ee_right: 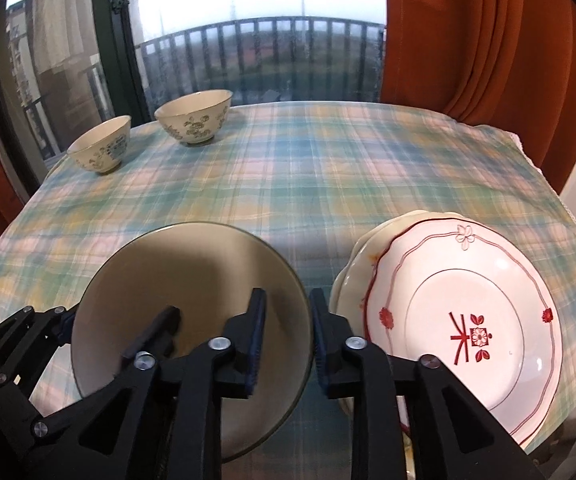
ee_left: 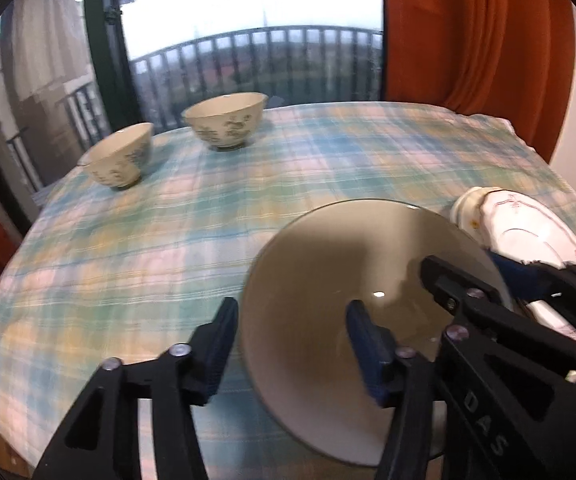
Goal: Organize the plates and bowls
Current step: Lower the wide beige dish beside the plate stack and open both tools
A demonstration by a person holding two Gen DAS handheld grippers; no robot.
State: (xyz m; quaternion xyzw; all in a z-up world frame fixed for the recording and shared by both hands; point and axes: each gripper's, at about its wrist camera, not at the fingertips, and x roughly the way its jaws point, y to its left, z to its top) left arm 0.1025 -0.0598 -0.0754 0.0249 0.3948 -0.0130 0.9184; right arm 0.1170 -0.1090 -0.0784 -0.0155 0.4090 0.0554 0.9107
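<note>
Item 1: large grey-green bowl (ee_right: 192,304), lower centre-left of the right wrist view, on the plaid-clothed counter (ee_right: 307,168). Both claws straddle its rim. Left claw (ee_left: 291,344): jaws wide apart, one finger outside the bowl's left wall, one inside; whether either pad touches is unclear. Right claw (ee_right: 286,344): jaws narrowly parted across the right rim, not visibly clamped.

Item 2: plate stack, lower right. Top piece a white plate with red pattern (ee_right: 463,336), lying on cream plates (ee_right: 351,276) beneath, rims offset. Appears gathered.

Item 3: floral bowl (ee_right: 194,118), upper left, at the counter's far edge.

Item 4: second floral bowl (ee_right: 100,148), just left of it; close together, contact not discernible. Neither is nested.

Status: plates look stacked; all three bowls loose, so the bowl grouping seems to remain.
</note>
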